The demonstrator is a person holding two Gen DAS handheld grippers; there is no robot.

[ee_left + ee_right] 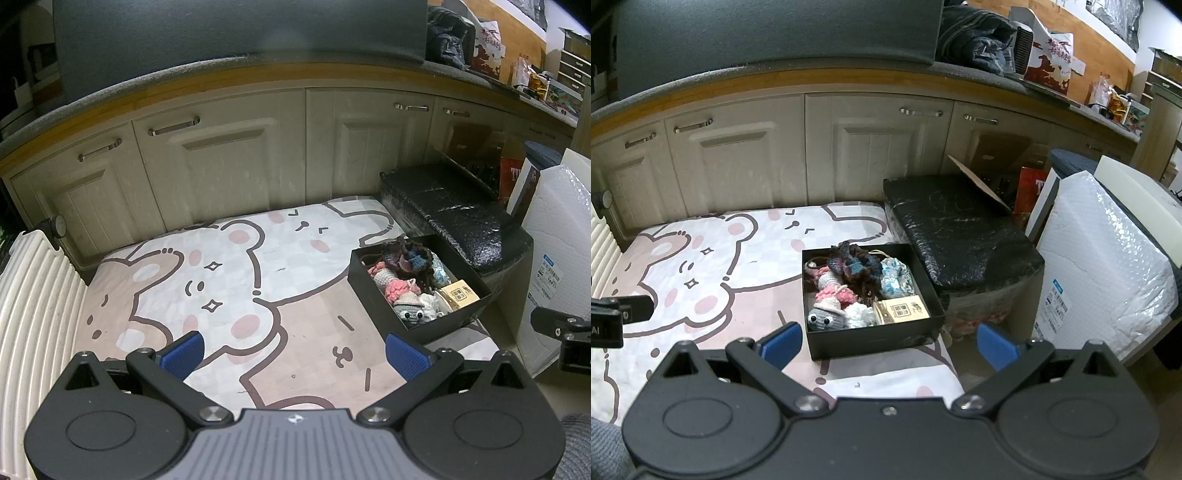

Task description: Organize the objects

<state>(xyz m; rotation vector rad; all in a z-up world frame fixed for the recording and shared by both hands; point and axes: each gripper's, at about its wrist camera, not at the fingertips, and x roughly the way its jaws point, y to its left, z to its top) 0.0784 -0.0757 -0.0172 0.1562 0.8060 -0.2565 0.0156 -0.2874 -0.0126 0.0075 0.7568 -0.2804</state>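
A cartoon-bear printed mat (746, 266) lies before cream cabinet doors (735, 158). At its right edge sits an open black cardboard box (871, 338) of crocheted toys and a tan printed card (903, 310), its writing unreadable. Left gripper (293, 350) and right gripper (888, 341) hover empty, jaws spread wide.
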